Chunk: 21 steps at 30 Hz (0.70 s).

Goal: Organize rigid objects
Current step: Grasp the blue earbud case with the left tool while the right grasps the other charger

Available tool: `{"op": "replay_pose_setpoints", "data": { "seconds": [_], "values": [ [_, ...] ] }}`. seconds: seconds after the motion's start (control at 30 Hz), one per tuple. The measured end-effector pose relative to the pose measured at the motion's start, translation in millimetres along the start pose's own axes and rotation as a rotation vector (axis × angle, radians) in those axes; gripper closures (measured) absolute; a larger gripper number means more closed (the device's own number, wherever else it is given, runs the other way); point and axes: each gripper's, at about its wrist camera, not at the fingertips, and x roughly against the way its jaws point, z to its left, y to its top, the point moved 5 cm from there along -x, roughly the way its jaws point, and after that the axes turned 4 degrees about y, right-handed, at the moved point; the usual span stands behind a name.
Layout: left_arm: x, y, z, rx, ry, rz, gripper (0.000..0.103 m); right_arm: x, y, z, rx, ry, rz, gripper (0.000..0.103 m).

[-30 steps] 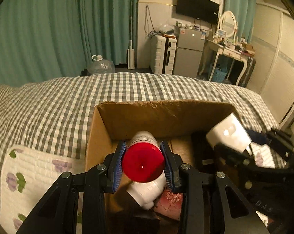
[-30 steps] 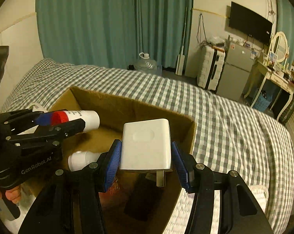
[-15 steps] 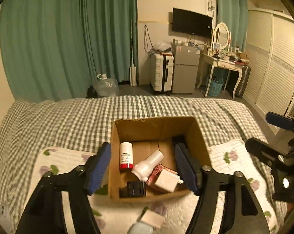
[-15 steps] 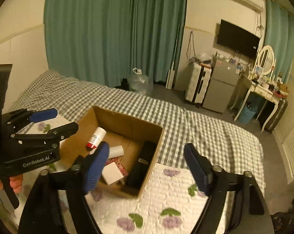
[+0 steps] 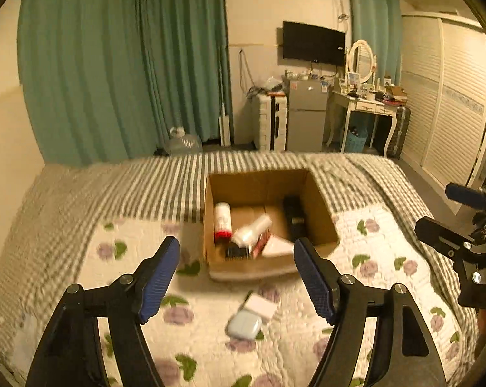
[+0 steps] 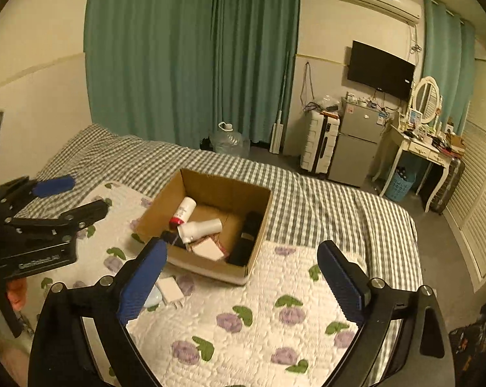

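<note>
An open cardboard box [image 5: 320, 219] [image 6: 256, 251] sits on the bed. Inside lie a red-capped white bottle [image 5: 222, 219] [image 6: 182, 211], a second white bottle [image 5: 252, 229] [image 6: 200, 228], a white charger [image 5: 277, 247] [image 6: 207, 250] and a long black object [image 5: 294, 214] [image 6: 247, 238]. A white adapter [image 5: 260, 304] [image 6: 169, 289] and a pale blue case [image 5: 244, 325] [image 6: 153, 299] lie on the quilt in front of the box. My left gripper [image 5: 236, 277] is open and empty, held high above them. My right gripper [image 6: 243, 280] is open and empty, above the quilt right of the box.
The bed has a floral quilt [image 6: 243, 322] over a grey checked cover [image 5: 130, 187]. Green curtains [image 5: 130, 64], a suitcase, a small fridge [image 6: 355, 148] and a dressing table [image 5: 362, 106] stand beyond the bed's far edge.
Both grippers opened, dropping the red-capped bottle and the white charger into the box, then rose and pulled back well away from it.
</note>
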Motion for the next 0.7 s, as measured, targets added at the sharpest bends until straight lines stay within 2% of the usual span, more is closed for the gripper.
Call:
{"op": "replay_pose_setpoints", "data": {
  "seconds": [0.23,0.33,0.43,0.57,0.7],
  "values": [
    [-53.2,-64.5,16.5,0.119,0.022,0.085,0.027,-52.0,-53.7,5.9,0.003,0.017,0.082,0.008],
    [-82.3,-86.4,16.6,0.082,0.043,0.144,0.027,-78.1,-74.6,7.3,0.021,0.02,0.109,0.008],
    [-107.8,-107.1,10.1,0.087,0.015,0.208,0.027,-104.6,-90.5,5.8,-0.001,0.046,0.146,0.008],
    [-133.2,-131.6,-6.9,0.016,-0.007,0.294,0.027,-132.6,-107.4,4.4,0.008,0.052,0.189,0.008],
    [-149.8,-152.5,-17.3,-0.011,-0.015,0.372,0.027,-148.6,-124.6,-0.1,0.007,0.053,0.24,0.008]
  ]
}}
